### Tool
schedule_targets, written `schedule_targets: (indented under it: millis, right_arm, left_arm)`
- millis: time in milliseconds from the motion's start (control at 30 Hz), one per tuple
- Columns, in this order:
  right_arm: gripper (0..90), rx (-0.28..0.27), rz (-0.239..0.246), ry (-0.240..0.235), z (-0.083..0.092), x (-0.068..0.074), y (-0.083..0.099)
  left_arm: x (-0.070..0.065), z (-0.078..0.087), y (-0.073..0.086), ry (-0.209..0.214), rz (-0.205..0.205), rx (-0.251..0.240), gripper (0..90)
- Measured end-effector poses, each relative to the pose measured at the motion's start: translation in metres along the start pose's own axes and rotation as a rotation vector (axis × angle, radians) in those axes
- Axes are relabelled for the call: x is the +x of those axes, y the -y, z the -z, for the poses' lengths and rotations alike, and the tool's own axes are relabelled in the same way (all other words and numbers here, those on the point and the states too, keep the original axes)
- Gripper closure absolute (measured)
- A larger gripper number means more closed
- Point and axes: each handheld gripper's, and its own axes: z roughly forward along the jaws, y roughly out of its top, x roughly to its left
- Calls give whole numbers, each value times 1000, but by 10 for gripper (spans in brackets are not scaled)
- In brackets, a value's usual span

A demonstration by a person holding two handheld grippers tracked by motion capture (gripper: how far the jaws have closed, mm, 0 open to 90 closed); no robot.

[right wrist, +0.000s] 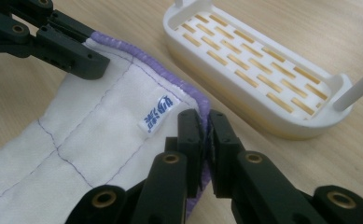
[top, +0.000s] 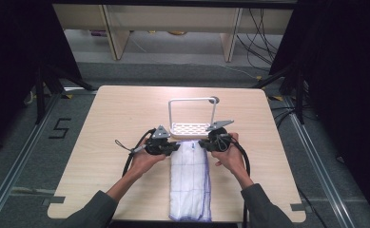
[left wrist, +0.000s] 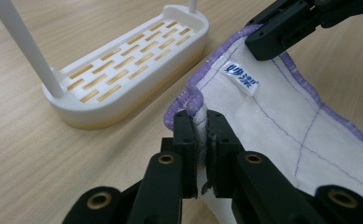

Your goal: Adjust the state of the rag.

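Left gripper view looks along the left gripper [left wrist: 201, 135], whose jaws are clamped on one far corner of the white cloth [left wrist: 282, 126]; the right gripper [right wrist: 205, 135] pinches the other far corner the same way. Both corners look secured, so the step in hand seems to be the grasp before lifting the cloth, probably to drape it over the rack [top: 192, 114]. The next move likely calls for raising both hands together, keeping the edge taut. From the grippers, the cloth trails back toward the person, folded long on the table [top: 102, 123], while the rack stands just beyond the gripped edge, close but apart.
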Motion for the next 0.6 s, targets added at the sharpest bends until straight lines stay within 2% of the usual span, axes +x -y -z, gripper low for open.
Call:
schedule_targets:
  millis: [33,100,200,233,267,300,333,367,400,467,500,533,567,600]
  right_arm:
    - [854,2,-5,-9,4,2,-2]
    - [854,-19,13,-3,3,1,-2]
    - [854,-38,3,-11,7,3,-2]
    - [854,-31,25,-12,10,3,-2]
    - [854,-49,21,-11,9,3,-2]
    - [854,-42,46,-6,11,2,-2]
    - [854,-42,46,-6,11,2,-2]
    - [854,-77,20,-6,10,5,-1]
    - [854,-41,39,-12,14,5,-3]
    - [854,-40,41,-5,15,6,-2]
    - [854,-65,46,0,14,7,-2]
    - [854,-54,63,-2,17,8,-2]
    - [854,-54,63,-2,17,8,-2]
    - [854,-52,52,-9,17,10,-2]
  left_arm:
    - [0,3,-1,2,-14,9,834]
    - [-3,6,-3,4,4,-14,834]
    - [-4,10,-6,9,1,-23,833]
    - [-5,12,-7,12,-3,-29,832]
    - [-5,12,-7,12,-3,-29,832]
    - [-6,13,-7,7,-1,-28,832]
    - [-7,15,-8,7,-8,-27,832]
    - [-9,17,-9,5,-14,-30,832]
    - [-9,17,-9,5,-14,-30,832]
    - [-12,20,-9,5,-24,-32,832]
    - [-13,21,-9,13,-32,-31,832]
    - [-14,21,-10,16,-30,-30,832]
    - [-15,22,-10,9,-35,-34,832]
    - [-16,22,-11,19,-31,-36,832]
